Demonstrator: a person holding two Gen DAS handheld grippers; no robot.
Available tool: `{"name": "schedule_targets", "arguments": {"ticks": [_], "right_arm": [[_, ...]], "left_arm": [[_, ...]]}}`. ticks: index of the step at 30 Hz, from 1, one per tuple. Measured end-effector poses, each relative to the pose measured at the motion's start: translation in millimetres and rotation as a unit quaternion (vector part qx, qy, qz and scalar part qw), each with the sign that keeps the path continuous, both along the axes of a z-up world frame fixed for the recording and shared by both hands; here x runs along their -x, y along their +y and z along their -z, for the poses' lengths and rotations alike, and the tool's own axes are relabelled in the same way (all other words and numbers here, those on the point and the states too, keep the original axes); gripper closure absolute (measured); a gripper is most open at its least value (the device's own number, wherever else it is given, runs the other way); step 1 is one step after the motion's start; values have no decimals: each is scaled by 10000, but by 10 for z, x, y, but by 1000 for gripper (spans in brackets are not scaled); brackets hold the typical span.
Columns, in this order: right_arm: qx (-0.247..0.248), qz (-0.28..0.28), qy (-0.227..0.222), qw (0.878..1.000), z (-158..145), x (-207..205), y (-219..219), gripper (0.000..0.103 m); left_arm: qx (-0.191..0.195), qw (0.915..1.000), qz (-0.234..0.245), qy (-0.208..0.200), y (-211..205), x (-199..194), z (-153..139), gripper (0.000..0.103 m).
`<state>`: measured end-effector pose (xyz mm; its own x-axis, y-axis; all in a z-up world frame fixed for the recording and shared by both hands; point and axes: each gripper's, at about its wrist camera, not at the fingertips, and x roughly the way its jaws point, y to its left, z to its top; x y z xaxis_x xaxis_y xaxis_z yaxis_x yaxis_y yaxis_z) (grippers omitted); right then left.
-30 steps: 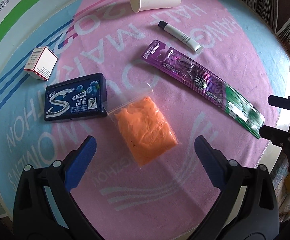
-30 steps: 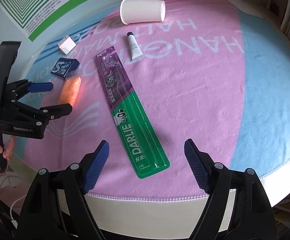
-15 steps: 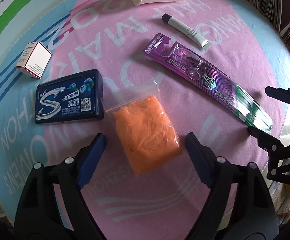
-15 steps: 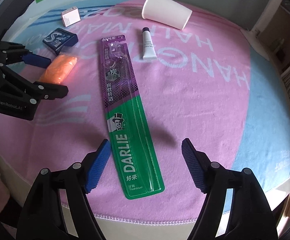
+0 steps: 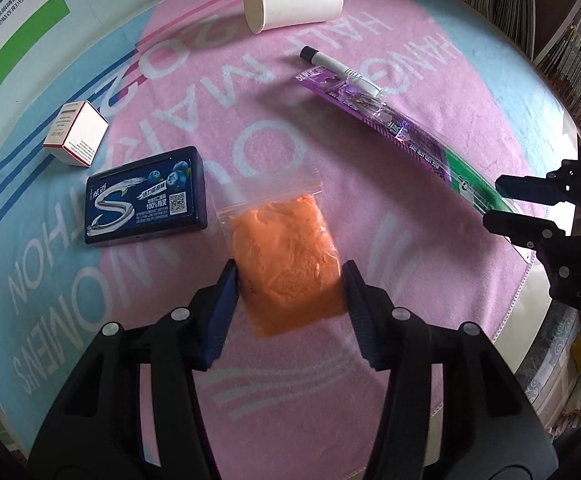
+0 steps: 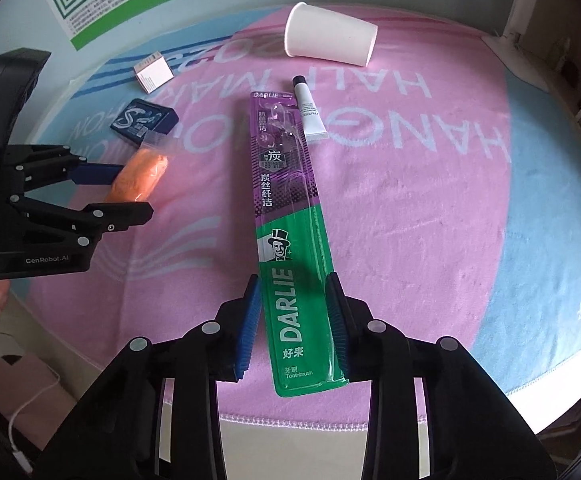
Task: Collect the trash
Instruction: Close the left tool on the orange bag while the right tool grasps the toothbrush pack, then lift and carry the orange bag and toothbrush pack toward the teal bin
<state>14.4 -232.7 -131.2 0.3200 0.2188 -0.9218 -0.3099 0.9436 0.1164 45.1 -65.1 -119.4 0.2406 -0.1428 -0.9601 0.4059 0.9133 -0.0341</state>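
Observation:
A clear zip bag of orange stuff (image 5: 286,256) lies on the pink towel. My left gripper (image 5: 288,282) straddles its near half, jaws close beside both edges, contact unclear. It also shows in the right wrist view (image 6: 140,178). A purple and green Darlie toothbrush pack (image 6: 290,240) lies lengthwise. My right gripper (image 6: 293,292) straddles its green end, jaws nearly touching its sides. The pack also shows in the left wrist view (image 5: 390,124), where the right gripper (image 5: 506,200) is at its far end.
A white paper cup (image 5: 290,0) lies on its side at the back. A small white tube (image 5: 342,70) lies next to the pack's purple end. A blue gum box (image 5: 144,196) and a small red-white carton (image 5: 76,134) lie at left. The towel's edge (image 6: 318,420) is near.
Both grippers have moved forward and down and narrowed their jaws: the left around the orange bag, the right around the green end of the toothbrush pack.

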Motion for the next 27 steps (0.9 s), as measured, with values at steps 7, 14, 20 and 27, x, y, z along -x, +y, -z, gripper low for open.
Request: {"name": "schedule_targets", "arguments": {"ticks": [7, 14, 20, 27], "right_arm": [[-381, 313, -49, 9988, -118, 101, -90, 70], [-642, 578, -114, 9962, -230, 196, -196, 70], [-698, 828, -166, 9940, -280, 322, -331, 70], [-704, 1105, -192, 9912, -276, 497, -465, 70]], "left_arm": [[82, 9998, 32, -175, 34, 30, -133, 54], [91, 9991, 225, -353, -35, 101, -229, 54], [146, 9981, 416, -427, -171, 135, -271, 54], [188, 9966, 664, -457, -301, 206, -291, 54]]}}
